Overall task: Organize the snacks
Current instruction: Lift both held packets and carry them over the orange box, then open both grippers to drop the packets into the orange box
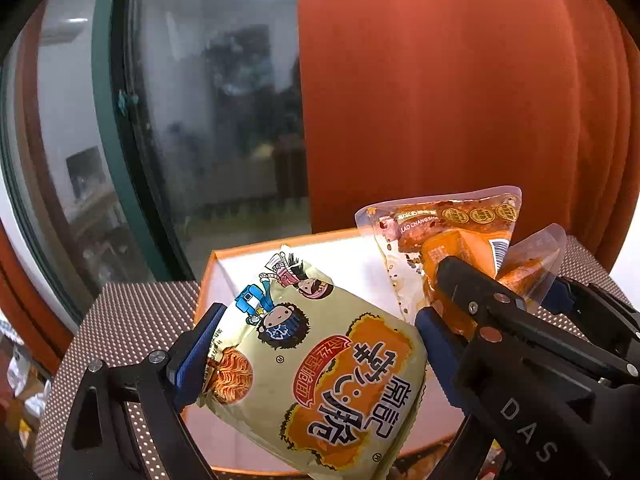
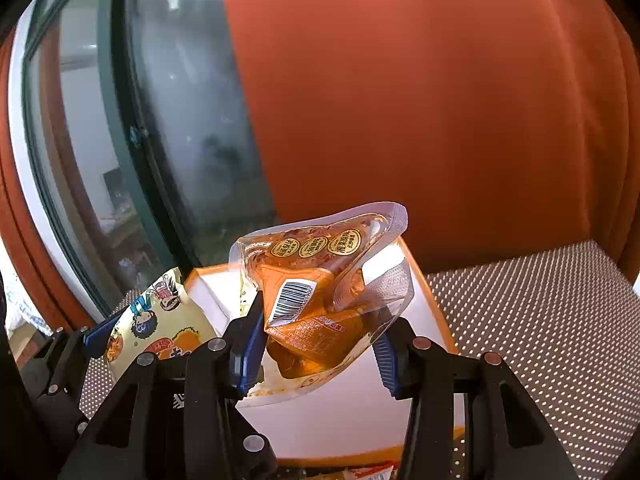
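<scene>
Both grippers are clenched on snacks above an orange-rimmed white box (image 2: 430, 304): the left gripper (image 1: 312, 364) grasps a gold noodle packet (image 1: 320, 372), long axis tilted up-left, while the right gripper (image 2: 316, 354) pinches a clear orange pouch (image 2: 320, 280), its sealed top pointing upward, before a rust curtain (image 2: 420, 100).

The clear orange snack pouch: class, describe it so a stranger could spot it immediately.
Find the orange-rimmed white box. Above it, the right gripper clamps the clear orange snack pouch. Unlike the neighbouring cartoon noodle bag, it is see-through, with three gold seals and a barcode.
</scene>
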The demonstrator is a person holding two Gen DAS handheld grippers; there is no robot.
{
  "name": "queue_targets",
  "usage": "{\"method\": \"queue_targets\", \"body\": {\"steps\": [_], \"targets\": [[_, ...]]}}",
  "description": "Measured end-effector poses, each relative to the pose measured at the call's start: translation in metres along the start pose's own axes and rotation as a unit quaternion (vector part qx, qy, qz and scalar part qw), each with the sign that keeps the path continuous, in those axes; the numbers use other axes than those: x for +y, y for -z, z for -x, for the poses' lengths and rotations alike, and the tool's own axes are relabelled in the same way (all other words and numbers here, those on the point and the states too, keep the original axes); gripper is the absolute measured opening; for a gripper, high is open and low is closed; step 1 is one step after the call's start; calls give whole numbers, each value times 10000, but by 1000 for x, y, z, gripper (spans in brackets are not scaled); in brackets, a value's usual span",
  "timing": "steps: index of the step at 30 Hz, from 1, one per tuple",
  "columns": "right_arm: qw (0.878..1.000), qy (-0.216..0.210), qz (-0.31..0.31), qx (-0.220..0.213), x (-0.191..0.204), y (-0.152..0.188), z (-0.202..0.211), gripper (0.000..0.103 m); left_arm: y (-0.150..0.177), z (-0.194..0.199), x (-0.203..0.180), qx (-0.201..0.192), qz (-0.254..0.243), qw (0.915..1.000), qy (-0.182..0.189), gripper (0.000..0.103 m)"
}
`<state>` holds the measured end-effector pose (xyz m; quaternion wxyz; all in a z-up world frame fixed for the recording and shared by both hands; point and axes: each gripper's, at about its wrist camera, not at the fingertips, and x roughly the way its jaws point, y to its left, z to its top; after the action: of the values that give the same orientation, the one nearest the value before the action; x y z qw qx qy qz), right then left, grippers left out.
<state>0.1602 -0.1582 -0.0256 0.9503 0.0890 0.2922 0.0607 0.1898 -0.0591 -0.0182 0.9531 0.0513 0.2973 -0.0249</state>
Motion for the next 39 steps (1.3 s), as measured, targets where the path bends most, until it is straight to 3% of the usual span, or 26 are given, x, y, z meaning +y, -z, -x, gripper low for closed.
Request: {"method": "queue_targets", "body": {"steps": [17,25,28,30,31,39], "targets": [[9938,276,-386,1001,-16,19,-76,52,22,-67,-15,897,-258,9954,211,94],[9912,519,-395,1149,-9,30,-71,55,23,-82,9,1125,-124,9931,311,94],[9917,427,-429,1133,-7,29,-72,61,21,-82,14,1166,-72,9923,422,96],[9927,422,-427,1046,-4,28,-69,75,20,-79,15,1189,-72,9913,560,101],[9937,383,-383,979,-3,27,-67,78,20,-78,17,1182,-76,9913,580,101],[9958,418,-207,785,11,21,-40,87,17,-48,16,899,-95,9940,620,102]]}}
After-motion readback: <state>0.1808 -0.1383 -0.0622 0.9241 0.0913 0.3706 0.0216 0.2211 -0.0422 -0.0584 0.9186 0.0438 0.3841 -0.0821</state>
